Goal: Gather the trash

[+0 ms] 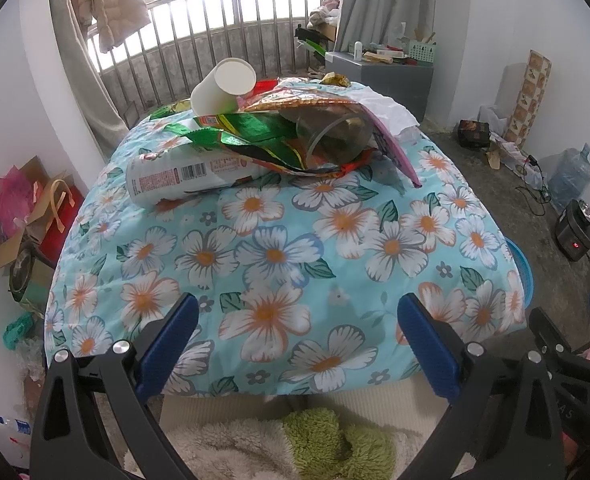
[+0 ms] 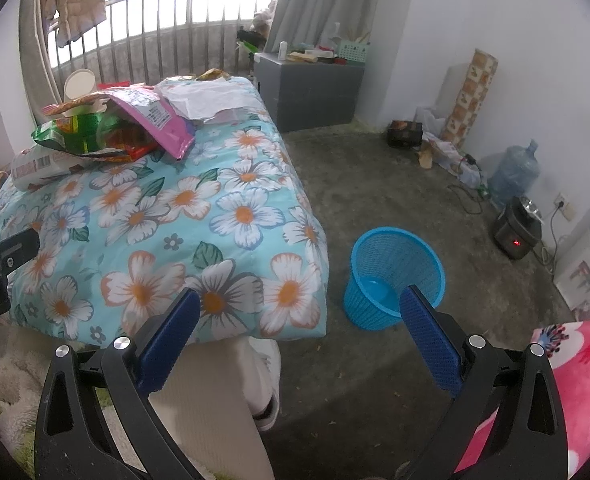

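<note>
A heap of trash lies at the far end of a table under a flowered blue cloth (image 1: pixel 279 256): a white paper cup (image 1: pixel 223 84), a white printed bag (image 1: pixel 183 174), green wrappers (image 1: pixel 247 132), a clear plastic cup (image 1: pixel 335 136), a pink wrapper (image 1: pixel 391 144) and white tissue (image 1: pixel 379 106). My left gripper (image 1: pixel 295 320) is open and empty over the table's near edge. My right gripper (image 2: pixel 297 314) is open and empty beside the table's near right corner. A blue mesh bin (image 2: pixel 395 272) stands on the floor right of the table, holding nothing I can see. The heap also shows in the right wrist view (image 2: pixel 107 128).
A grey cabinet (image 2: pixel 311 88) with clutter stands at the back. A water jug (image 2: pixel 515 168), a black heater (image 2: pixel 515 232) and cables line the right wall. Boxes and bags (image 1: pixel 27 208) sit left of the table. A fluffy rug (image 1: pixel 255 444) lies below me.
</note>
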